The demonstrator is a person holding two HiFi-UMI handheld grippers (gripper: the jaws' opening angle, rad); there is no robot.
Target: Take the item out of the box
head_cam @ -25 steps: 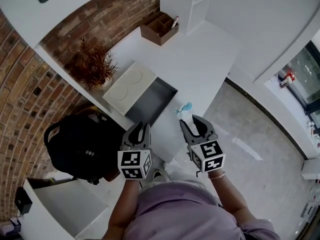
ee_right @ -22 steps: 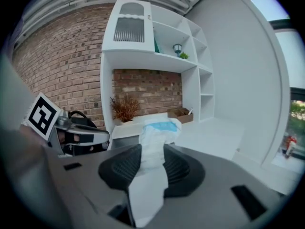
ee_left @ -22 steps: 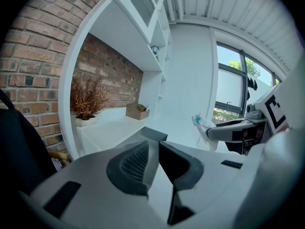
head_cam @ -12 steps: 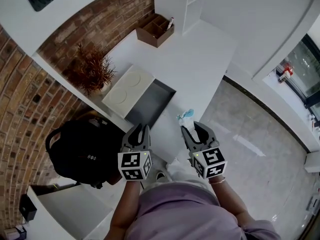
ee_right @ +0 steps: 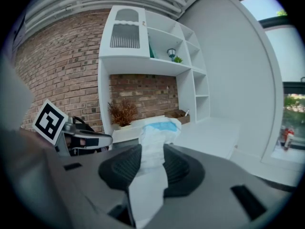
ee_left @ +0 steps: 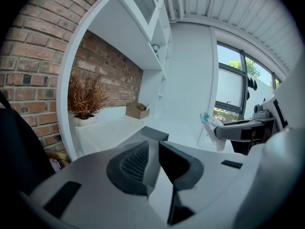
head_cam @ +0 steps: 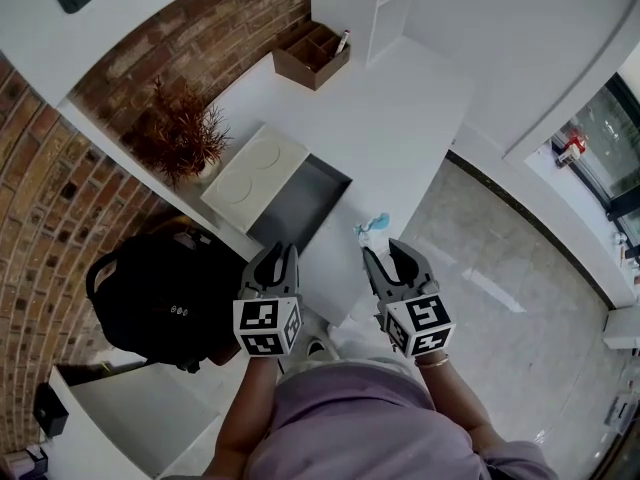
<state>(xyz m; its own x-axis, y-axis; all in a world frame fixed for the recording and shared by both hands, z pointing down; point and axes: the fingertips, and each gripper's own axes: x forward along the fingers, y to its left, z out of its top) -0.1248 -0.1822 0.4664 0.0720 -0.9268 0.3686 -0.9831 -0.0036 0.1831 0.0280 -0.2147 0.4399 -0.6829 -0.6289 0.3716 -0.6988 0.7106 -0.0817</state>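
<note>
A grey open box [head_cam: 300,203] lies on the white table [head_cam: 400,118], and its cream lid [head_cam: 255,165] rests beside it on the far left. My right gripper [head_cam: 386,256] [ee_right: 152,152] is shut on a white packet with a blue end [head_cam: 372,230] [ee_right: 155,130]. It holds the packet near the table's front edge, to the right of the box. My left gripper [head_cam: 279,260] [ee_left: 153,146] hovers in front of the box, jaws together, with nothing between them.
A black backpack [head_cam: 160,298] sits left of the table. A dried plant [head_cam: 185,128] stands by the brick wall. A brown wooden organiser [head_cam: 315,56] is at the table's far end beside a white shelf unit [head_cam: 385,3]. Tiled floor [head_cam: 500,268] lies to the right.
Almost nothing: the head view has shifted slightly. Both grippers keep their places and the packet stays in the right one.
</note>
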